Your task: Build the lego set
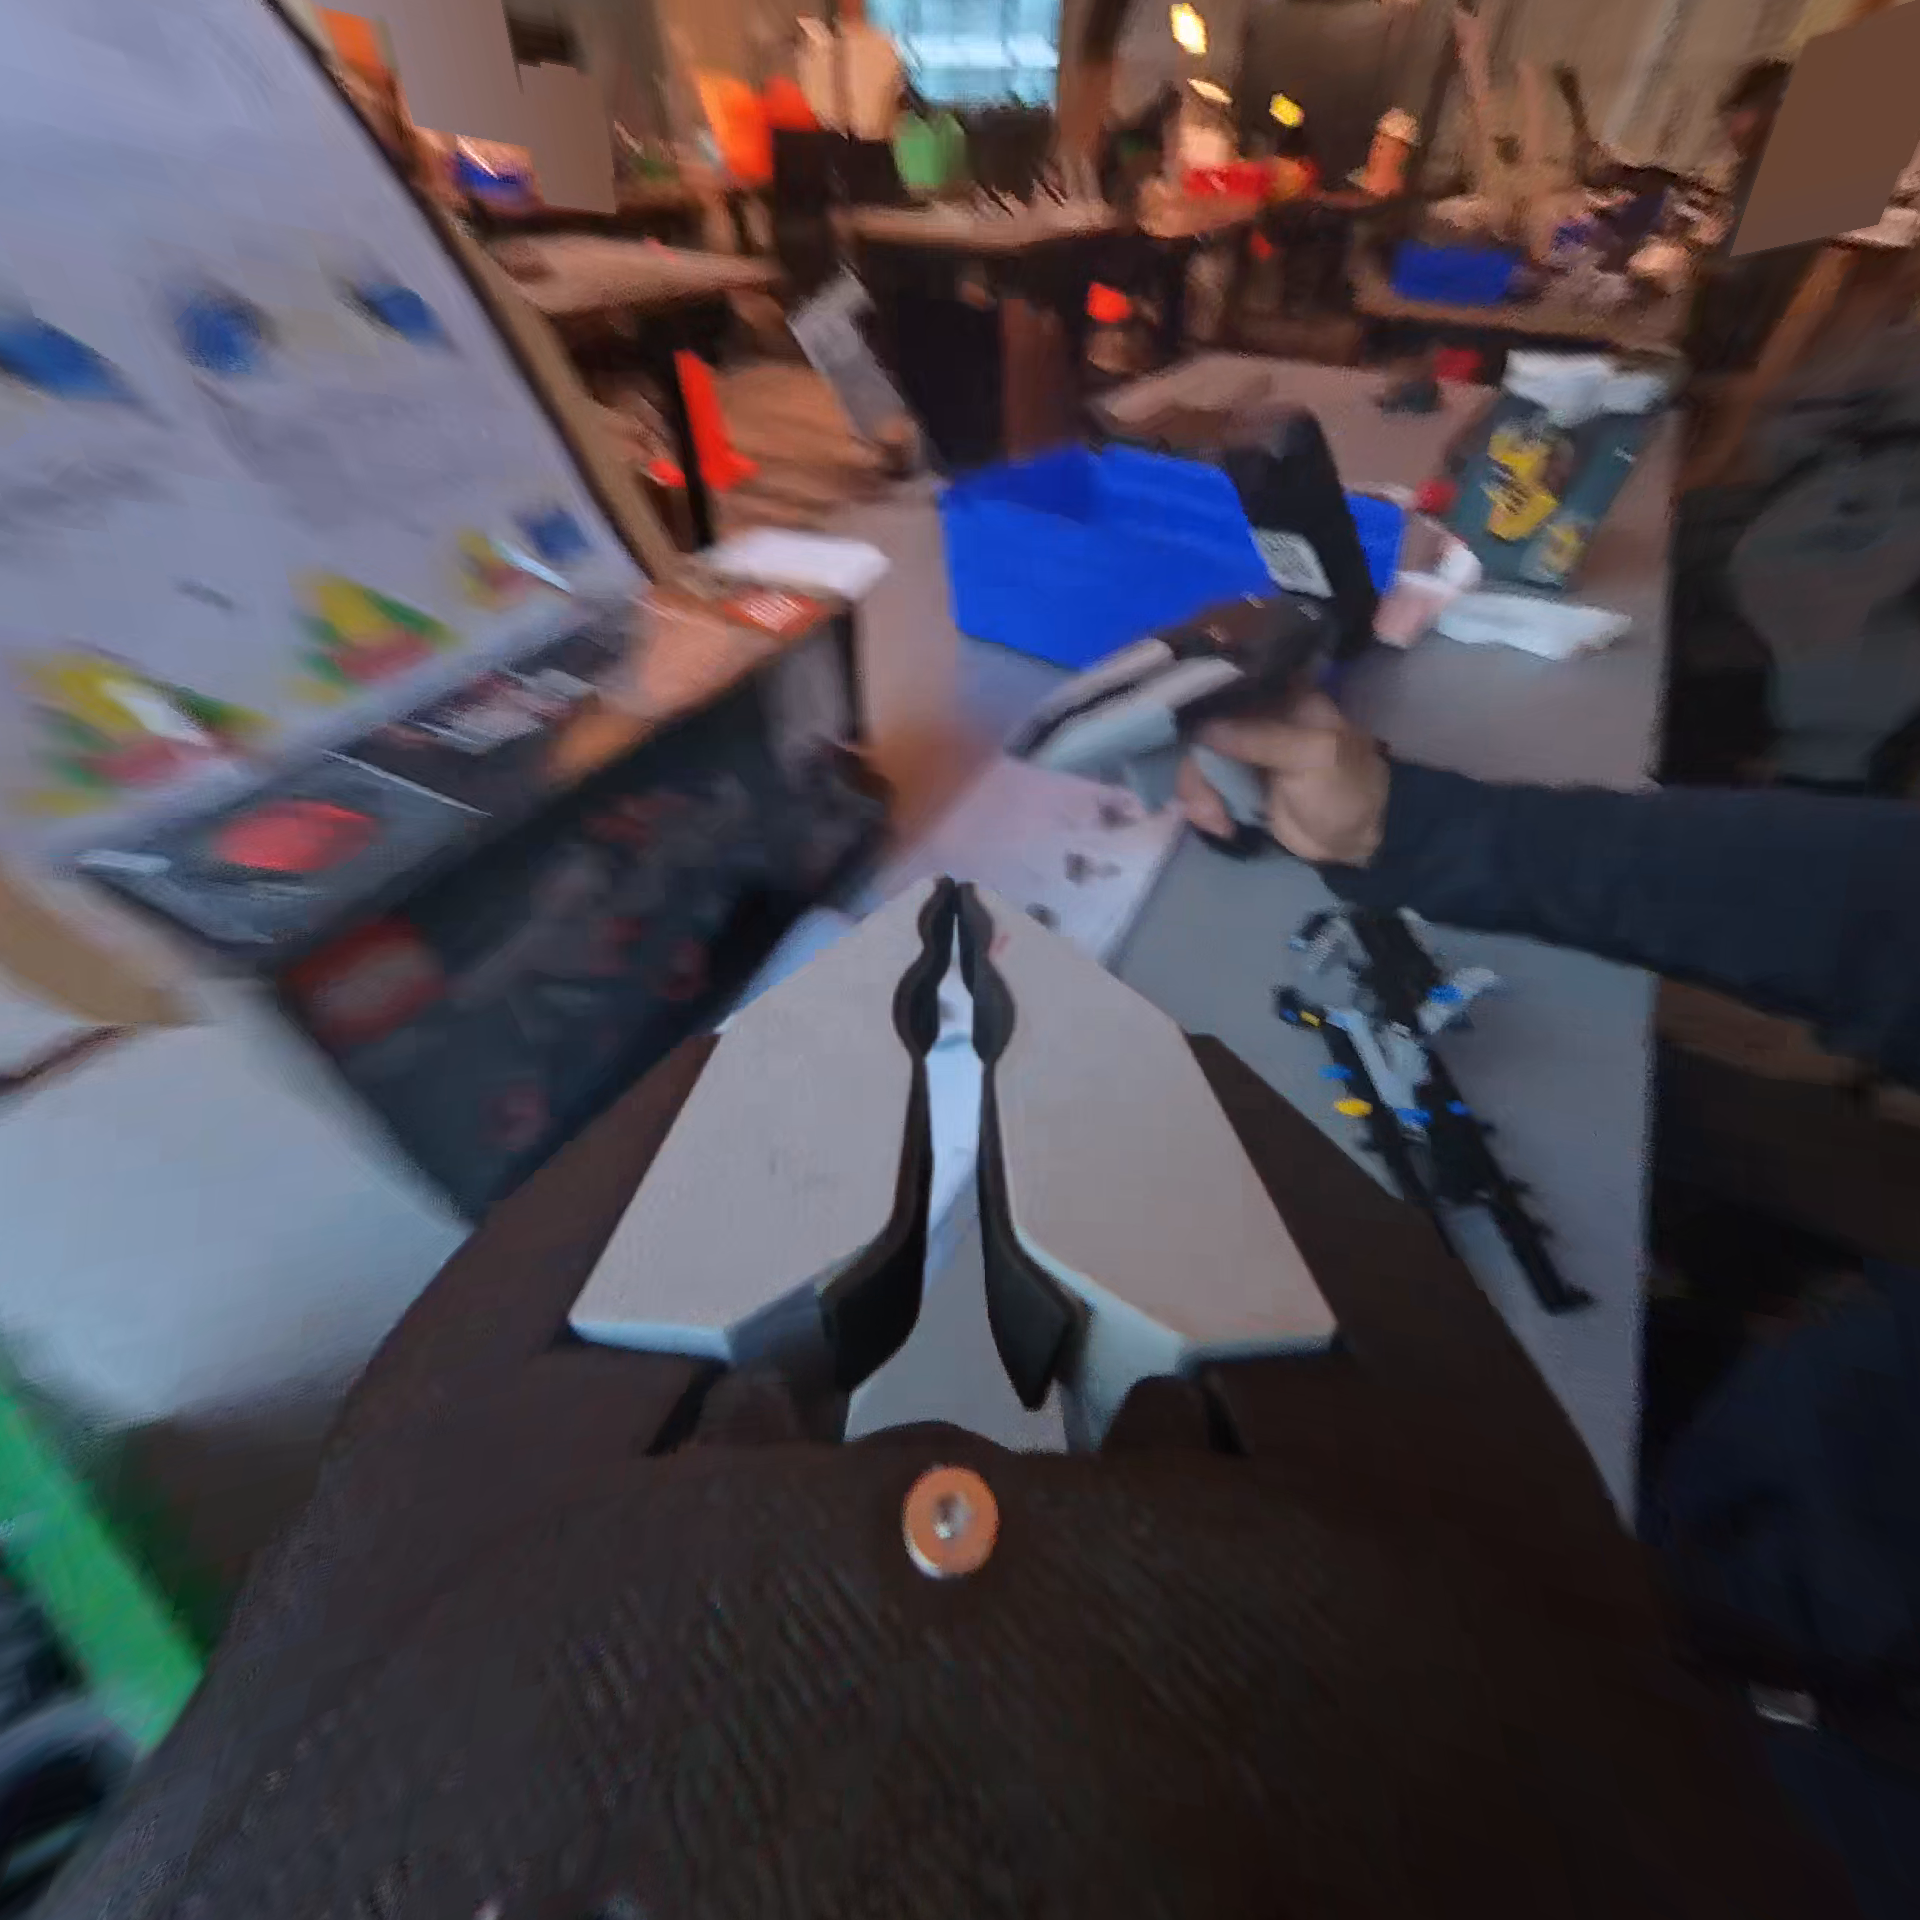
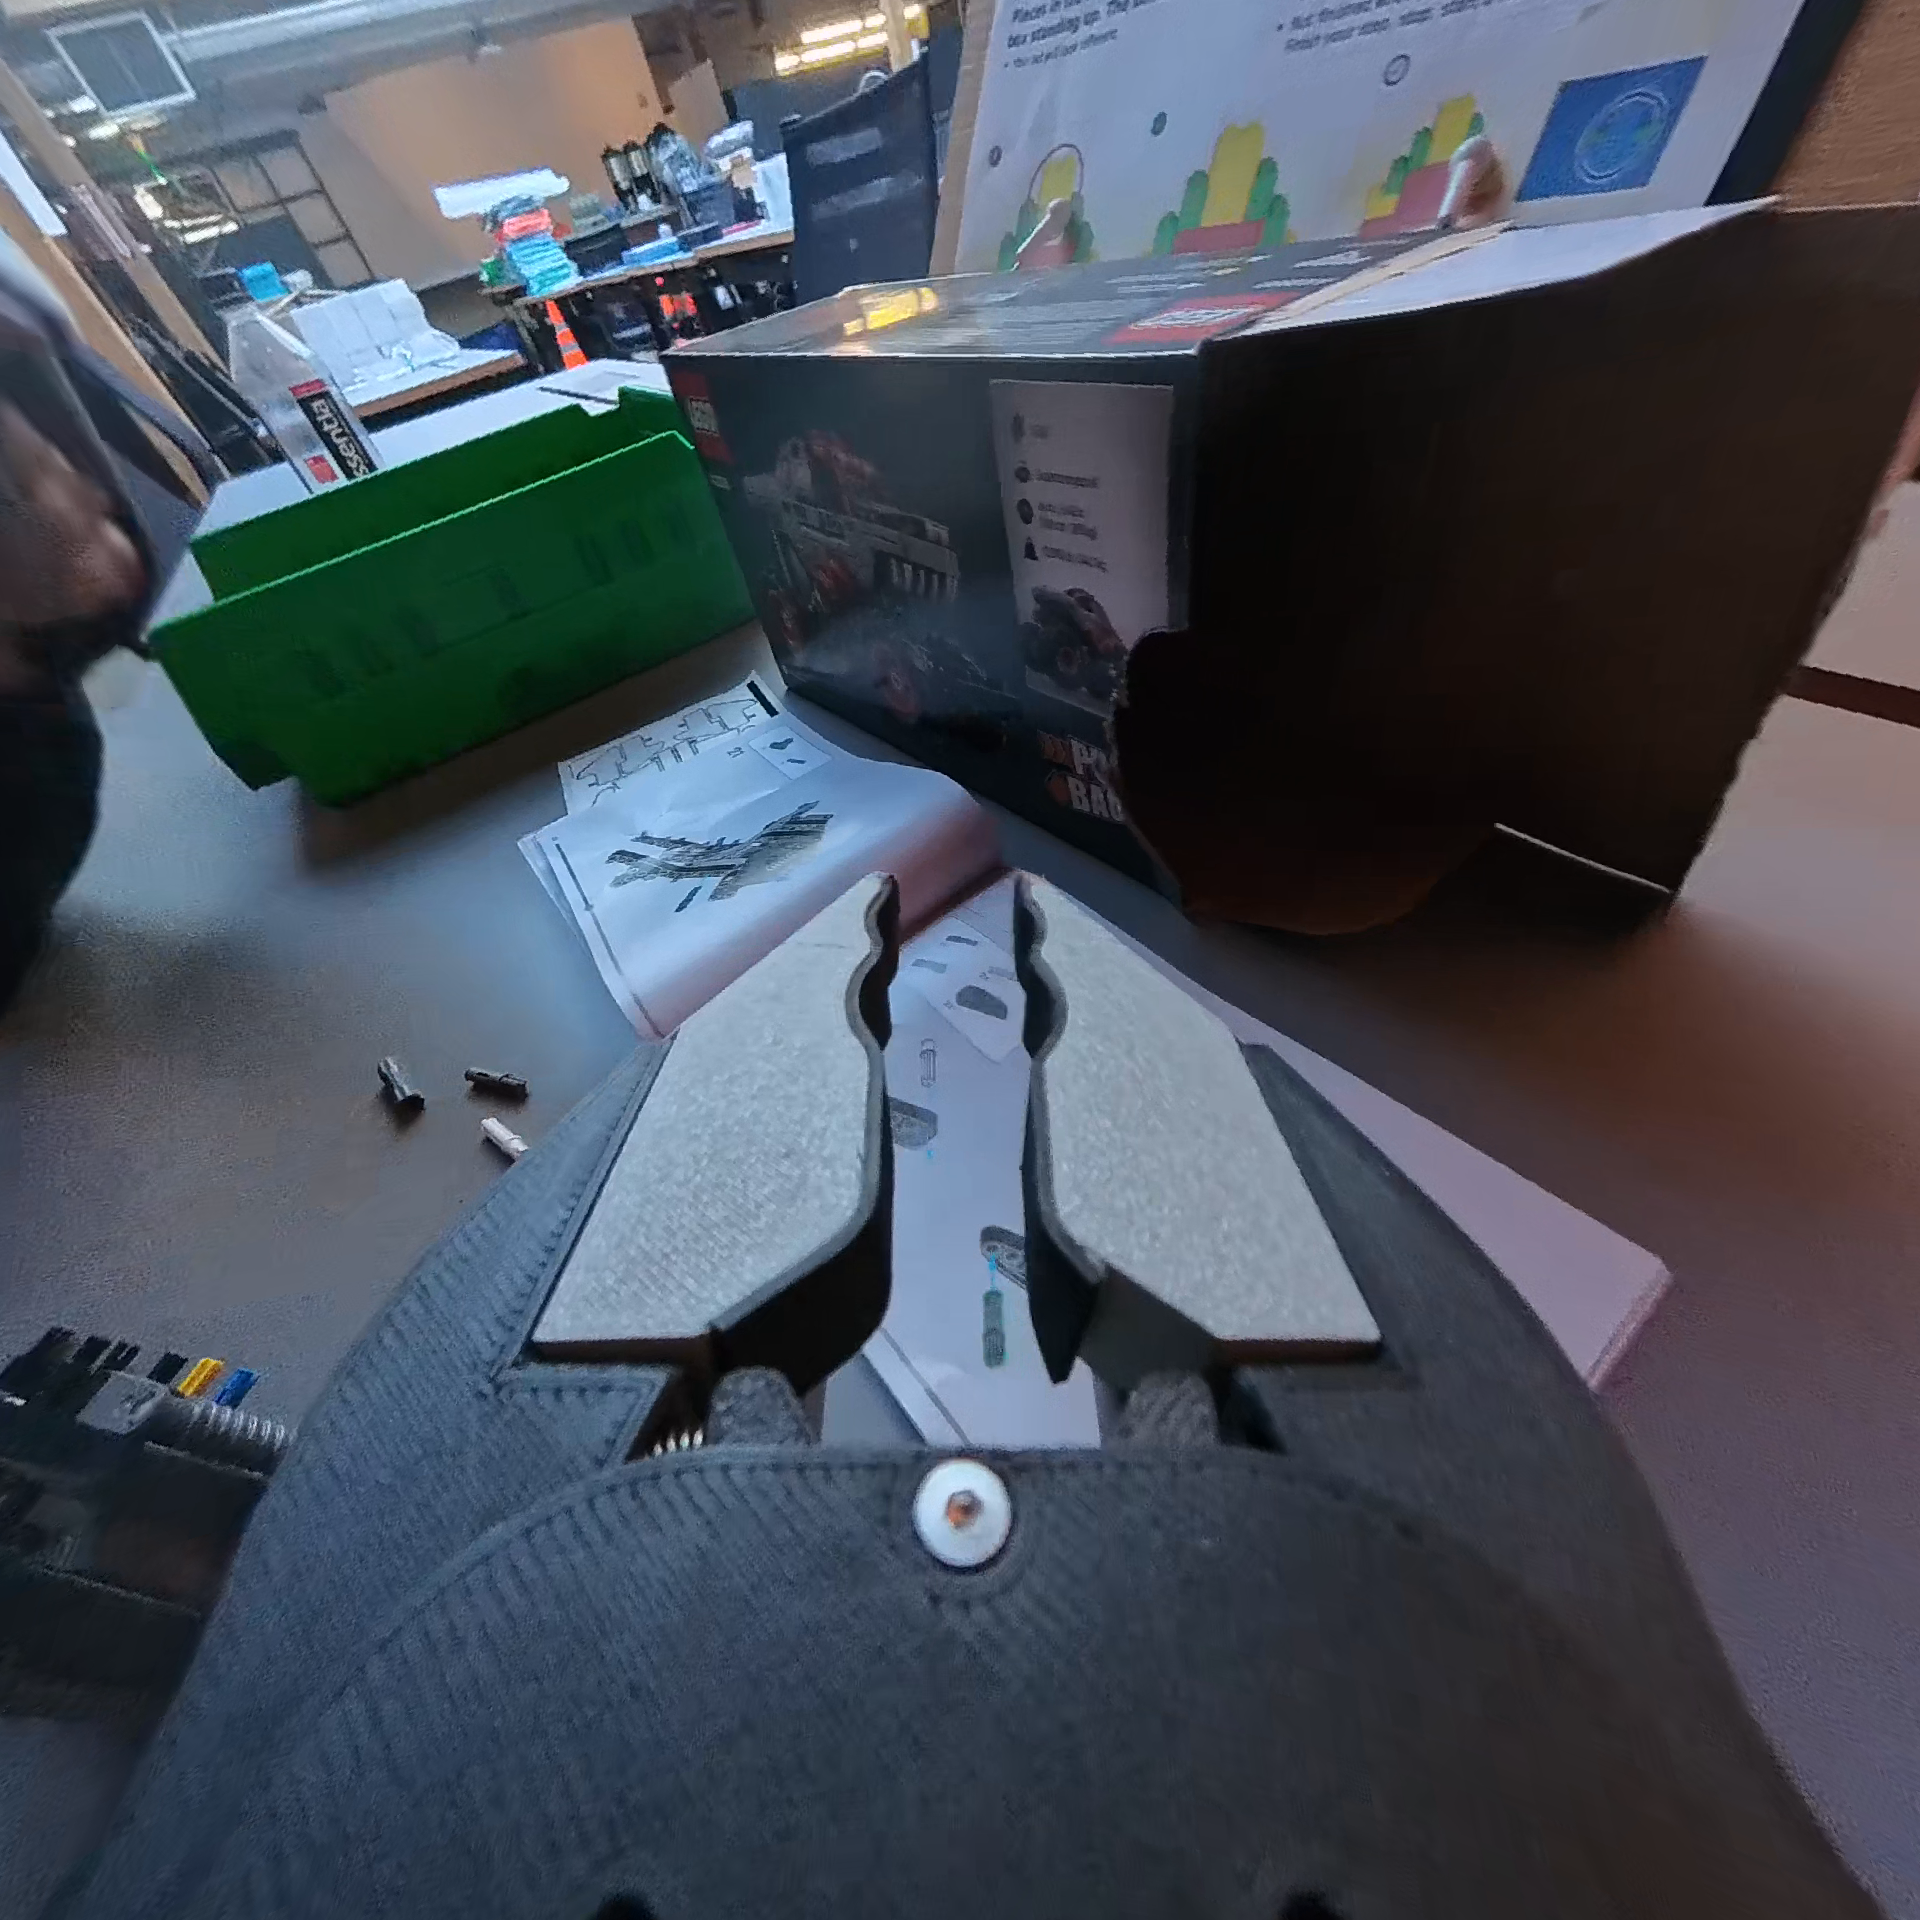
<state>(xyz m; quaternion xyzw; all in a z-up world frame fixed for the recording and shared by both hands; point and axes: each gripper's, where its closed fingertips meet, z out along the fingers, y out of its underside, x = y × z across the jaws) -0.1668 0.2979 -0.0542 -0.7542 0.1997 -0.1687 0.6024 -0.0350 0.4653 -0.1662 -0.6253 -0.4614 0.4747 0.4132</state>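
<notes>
On my bench, the set's box stands at the far edge, the manual open before it. The half-built chassis lies unfinished; loose pins wait. My left gripper is closed, empty; my right gripper is narrowly parted, empty.

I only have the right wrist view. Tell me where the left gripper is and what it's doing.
Observer: The left gripper is shut and holds nothing; its view is motion-blurred.
Operator: Give me the whole build, I only see an end of it.
Observer: The build is a long black frame with blue and yellow pins, lying flat on the table under your sleeve.
Operator: Report what's beyond the table.
Observer: A blue bin sits behind the right gripper, which your hand holds above the manual.
</notes>
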